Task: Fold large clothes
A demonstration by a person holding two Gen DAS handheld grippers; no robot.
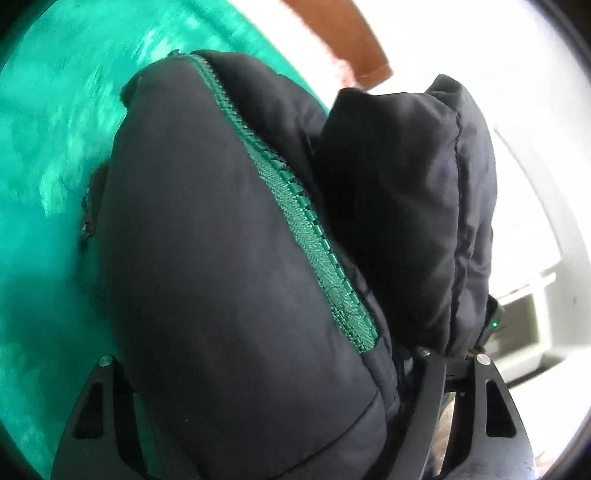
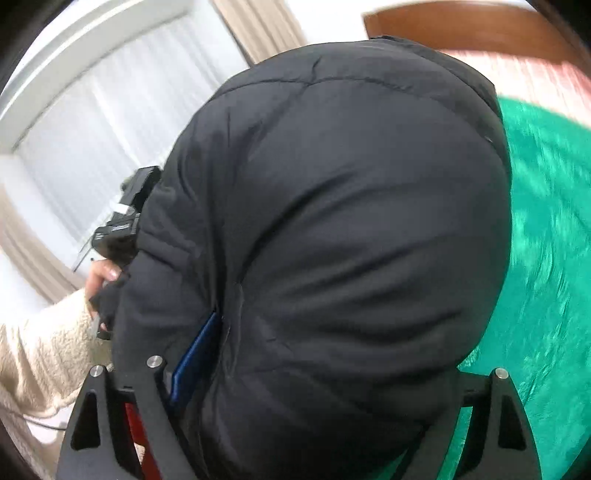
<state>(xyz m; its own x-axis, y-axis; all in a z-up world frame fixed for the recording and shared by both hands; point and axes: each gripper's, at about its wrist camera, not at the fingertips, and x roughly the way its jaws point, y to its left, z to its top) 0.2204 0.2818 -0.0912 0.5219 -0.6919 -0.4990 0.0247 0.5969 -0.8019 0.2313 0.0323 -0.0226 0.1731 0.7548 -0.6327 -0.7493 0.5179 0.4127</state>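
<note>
**Camera setup**
Both wrist cams look forward and down along their fingers, very close on the black puffer jacket (image 1: 236, 240) (image 2: 332, 221). Shared: jacket, green bed cover (image 1: 48, 147) (image 2: 546, 221), brown headboard (image 1: 343, 33) (image 2: 461, 26)

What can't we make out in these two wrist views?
- Left wrist: the left gripper pads, buried under the black puffer jacket.
- Right wrist: the right gripper pads likewise, so pad contact is unclear.
- Both: jacket's overall layout, cut off.
- Green bedspread: motion-blurred.
- Right wrist: most of the hand, behind the jacket.
</note>
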